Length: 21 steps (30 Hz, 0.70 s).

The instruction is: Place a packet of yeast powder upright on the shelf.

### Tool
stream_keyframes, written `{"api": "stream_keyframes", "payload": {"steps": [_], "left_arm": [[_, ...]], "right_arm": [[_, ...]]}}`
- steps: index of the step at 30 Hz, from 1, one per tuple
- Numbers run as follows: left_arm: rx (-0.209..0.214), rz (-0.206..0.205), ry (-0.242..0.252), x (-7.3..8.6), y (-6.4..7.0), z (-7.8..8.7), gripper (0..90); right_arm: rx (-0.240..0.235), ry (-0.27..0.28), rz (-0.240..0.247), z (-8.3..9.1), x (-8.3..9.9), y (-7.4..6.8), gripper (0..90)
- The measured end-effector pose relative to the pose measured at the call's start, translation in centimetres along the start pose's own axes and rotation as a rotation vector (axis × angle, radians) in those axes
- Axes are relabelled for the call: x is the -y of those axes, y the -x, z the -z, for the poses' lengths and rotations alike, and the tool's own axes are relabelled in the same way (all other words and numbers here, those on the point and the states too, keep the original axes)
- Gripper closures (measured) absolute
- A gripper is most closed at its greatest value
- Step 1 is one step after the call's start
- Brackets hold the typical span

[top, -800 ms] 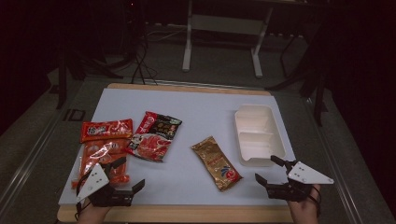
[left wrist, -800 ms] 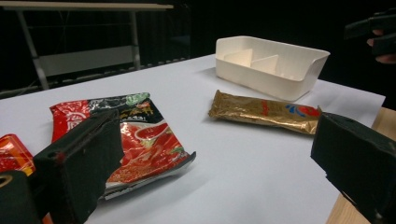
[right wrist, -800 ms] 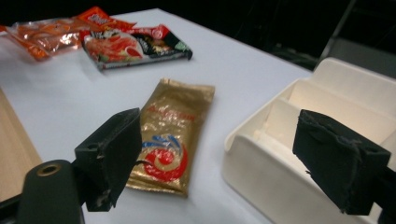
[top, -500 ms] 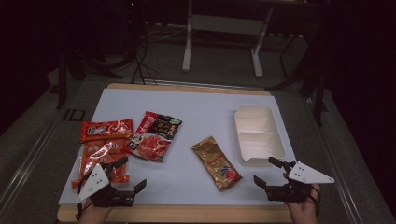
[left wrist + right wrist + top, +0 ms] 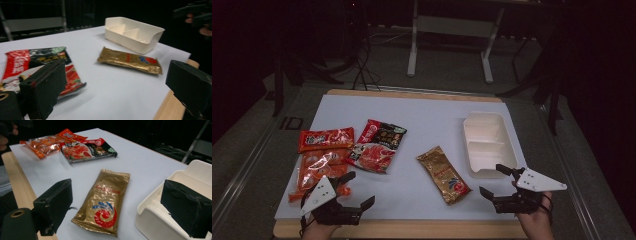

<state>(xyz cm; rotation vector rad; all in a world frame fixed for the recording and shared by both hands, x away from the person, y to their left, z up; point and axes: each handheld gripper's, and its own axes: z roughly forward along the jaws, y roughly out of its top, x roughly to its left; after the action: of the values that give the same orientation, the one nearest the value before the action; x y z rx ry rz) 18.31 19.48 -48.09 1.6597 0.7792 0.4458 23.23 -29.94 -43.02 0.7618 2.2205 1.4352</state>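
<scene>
1. Two tongs, one per hand, both low at the near edge of the tabletop [image 5: 422, 112], a white sheet over a wooden board.
2. Left tongs [image 5: 352, 192]: jaws spread wide, nothing between them, hovering just off the near end of the orange packets. Seen along their own jaws in the left gripper view [image 5: 112, 85], aimed across the sheet toward the gold packet and the tray.
3. Right tongs [image 5: 499, 182]: jaws likewise wide apart and empty, just beside the near end of the tray. In the right gripper view [image 5: 117, 212], left jaw over bare sheet, right jaw in front of the tray wall, gold packet lying in the gap beyond.
4. Gold packet [image 5: 443, 174]: flat on the sheet, between the two tongs and nearer the right pair; red-and-blue swirl at its near end; apart from the tray, touched by neither tool.
5. White tray [image 5: 484, 125]: divided into compartments, no contents visible, at the right side of the sheet.
6. Red-and-black packet [image 5: 384, 135]: left of centre, partly overlapped by a red-and-white packet [image 5: 372, 157].
7. Orange packets [image 5: 319, 167]: stacked loosely at the left edge, a red packet [image 5: 326, 138] at the far end of the group.
</scene>
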Motion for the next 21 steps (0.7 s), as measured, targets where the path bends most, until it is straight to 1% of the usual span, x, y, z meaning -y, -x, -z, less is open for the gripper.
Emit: {"api": "stream_keyframes", "payload": {"steps": [1,2,3,5,7,8,9,10,14,16,18,19,20,21], "left_arm": [[0.012,0.002,-0.002,0.0,0.0,0.0,3.8],[-0.001,-0.006,-0.006,0.0,0.1,-0.1,3.8],[0.005,-0.009,-0.004,0.1,0.2,-0.1,3.8],[0.004,-0.016,0.001,0.1,0.2,0.0,3.8],[0.004,-0.018,0.004,0.0,0.3,0.0,3.8],[0.009,-0.020,-0.008,0.0,0.3,0.0,3.9],[0.014,-0.023,-0.011,0.1,0.3,0.0,3.9],[0.013,-0.026,-0.012,0.1,0.4,-0.1,3.9],[0.019,-0.029,-0.018,0.2,0.5,-0.2,3.9],[0.021,-0.030,-0.013,0.2,0.5,-0.2,4.0],[0.025,-0.029,-0.014,0.3,0.4,-0.2,3.9],[0.033,-0.027,-0.010,0.3,0.4,-0.1,3.9],[0.033,-0.027,-0.010,0.3,0.4,-0.1,4.0],[0.026,-0.031,-0.013,0.3,0.5,-0.1,3.9]], "right_arm": [[0.000,0.000,0.000,0.0,0.0,0.0,10.4],[-0.003,0.004,-0.013,-0.1,-0.4,0.3,10.4],[-0.012,0.002,-0.015,-0.2,-0.5,0.4,10.4],[-0.009,-0.011,-0.011,-0.6,-0.9,0.6,10.4],[-0.021,-0.025,-0.006,-1.0,-1.2,0.8,10.5],[-0.023,-0.026,-0.001,-1.3,-1.4,0.9,10.4],[-0.037,-0.029,-0.003,-1.6,-1.7,1.0,10.5],[-0.040,-0.034,-0.002,-1.9,-1.9,1.1,10.6],[-0.055,-0.052,0.004,-3.2,-2.7,1.4,10.7],[-0.069,-0.066,0.021,-4.1,-3.2,1.6,11.9],[-0.090,-0.074,0.027,-4.7,-3.6,1.7,11.9],[-0.091,-0.079,0.031,-5.1,-3.8,1.8,11.9],[-0.091,-0.079,0.031,-5.1,-3.8,1.8,11.9],[-0.113,-0.093,0.039,-6.1,-4.2,2.0,12.7]]}}
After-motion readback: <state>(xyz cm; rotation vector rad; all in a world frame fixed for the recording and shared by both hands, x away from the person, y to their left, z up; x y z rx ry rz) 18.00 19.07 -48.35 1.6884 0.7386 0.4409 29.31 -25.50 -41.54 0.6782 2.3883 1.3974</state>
